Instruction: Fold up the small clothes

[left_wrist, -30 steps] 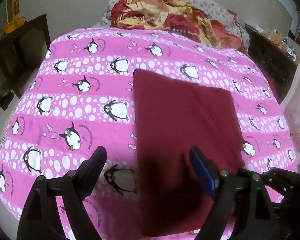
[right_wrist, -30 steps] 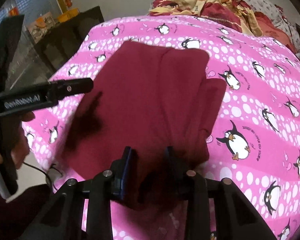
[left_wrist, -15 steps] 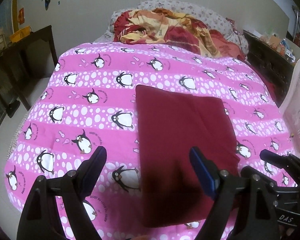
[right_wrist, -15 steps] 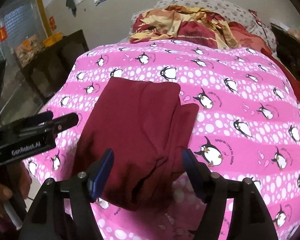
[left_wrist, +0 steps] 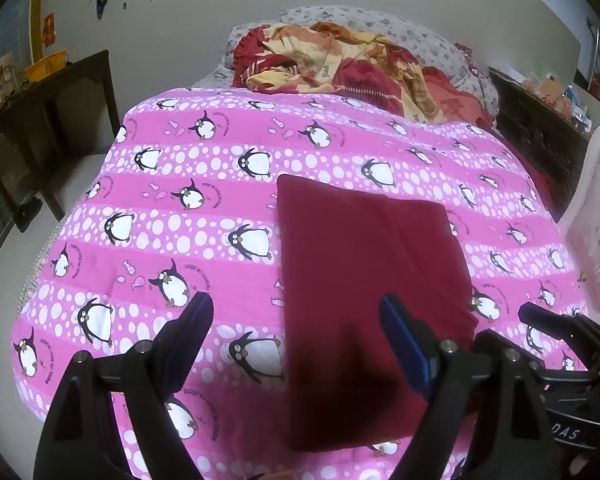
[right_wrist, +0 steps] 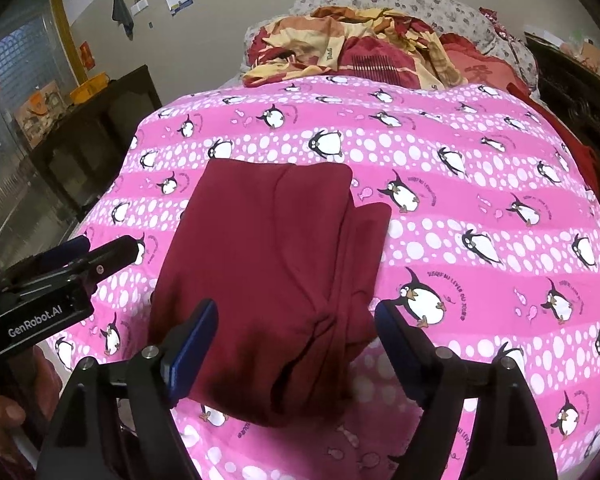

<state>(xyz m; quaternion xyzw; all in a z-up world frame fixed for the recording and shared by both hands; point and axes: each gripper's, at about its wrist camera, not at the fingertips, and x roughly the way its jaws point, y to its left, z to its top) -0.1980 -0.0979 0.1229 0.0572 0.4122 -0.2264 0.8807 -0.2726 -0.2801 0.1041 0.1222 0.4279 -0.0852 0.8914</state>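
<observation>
Left claw (left_wrist: pixel 296 316): released, jaws spread wide, hovering above the near part of the bed; nothing between its blue pads (left_wrist: pixel 404 344). In the right wrist view this claw (right_wrist: pixel 100 250) shows at the left edge, side-on, with a hand (right_wrist: pixel 0 420) partly visible below it.

Dark wooden counter (left_wrist: pixel 40 92): far left, against the wall, carrying orange and yellow containers; details too small to tell.

Pink bedcover (left_wrist: pixel 204 232): printed with penguins and white dots, spread over the bed.

Folded maroon garment (left_wrist: pixel 364 280): lying flat on the pink bedcover, right of centre in the left wrist view, a neat rectangle with a straight left edge. In the right wrist view the garment (right_wrist: pixel 276 264) shows layered folds along its right side and a bunched near corner.

Right claw (right_wrist: pixel 296 328): jaws opening, pads either side of the garment's near edge, not pressing on it. Its tip (left_wrist: pixel 540 316) appears at the right of the left wrist view.

Crumpled red-and-yellow bedding (left_wrist: pixel 340 68): heaped at the head of the bed, on a grey patterned pillow (left_wrist: pixel 432 44).

Pale padded panel (left_wrist: pixel 596 216): at the far right edge.
</observation>
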